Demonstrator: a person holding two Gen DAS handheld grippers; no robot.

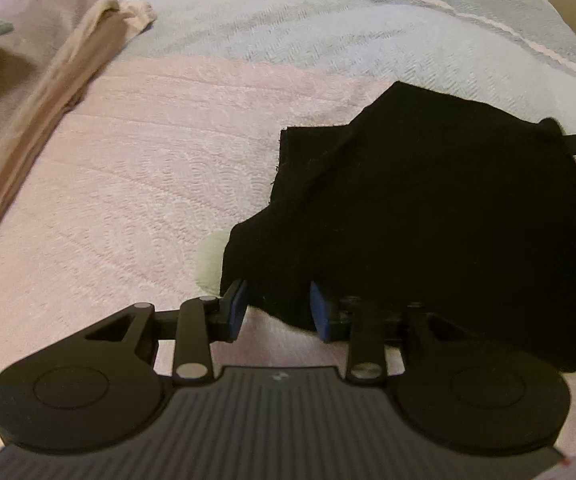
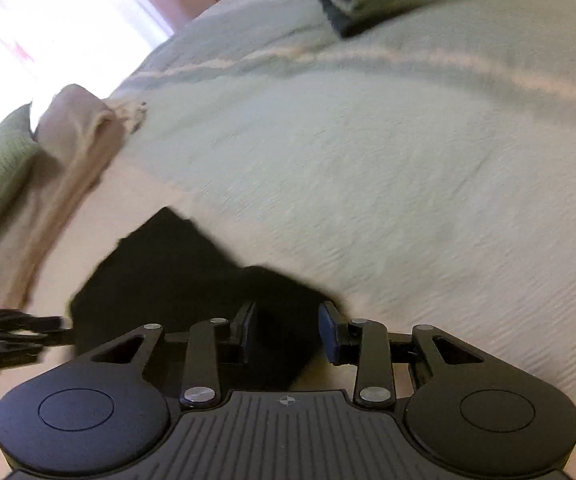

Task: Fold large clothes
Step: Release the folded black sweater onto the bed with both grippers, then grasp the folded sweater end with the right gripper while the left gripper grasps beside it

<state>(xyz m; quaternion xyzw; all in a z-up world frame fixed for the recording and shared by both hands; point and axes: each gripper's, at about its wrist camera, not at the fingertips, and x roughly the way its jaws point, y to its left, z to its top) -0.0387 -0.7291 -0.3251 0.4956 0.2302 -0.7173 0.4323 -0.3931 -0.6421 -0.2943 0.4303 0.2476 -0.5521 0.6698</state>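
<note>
The black garment (image 1: pixel 428 208) lies on the bedspread (image 1: pixel 147 184), bunched into a compact, partly folded mound, just ahead of the left gripper (image 1: pixel 277 308) and spreading off to its right. Its near hem dips between the left jaws, which stand partly apart: the right blue pad seems to touch the cloth while the left pad shows a gap, so no firm pinch is evident. From the right gripper (image 2: pixel 288 334) the same dark cloth (image 2: pixel 175 280) sits directly ahead and to its left, a lobe hanging between jaws that also stand partly apart. This view is motion-blurred, so whether either pad presses the fabric cannot be told. The garment's long axis runs roughly from one gripper to the other, each near an end; the left gripper (image 2: pixel 15 336) shows at the far left edge. The fabric is matte, thick and featureless black.
</note>
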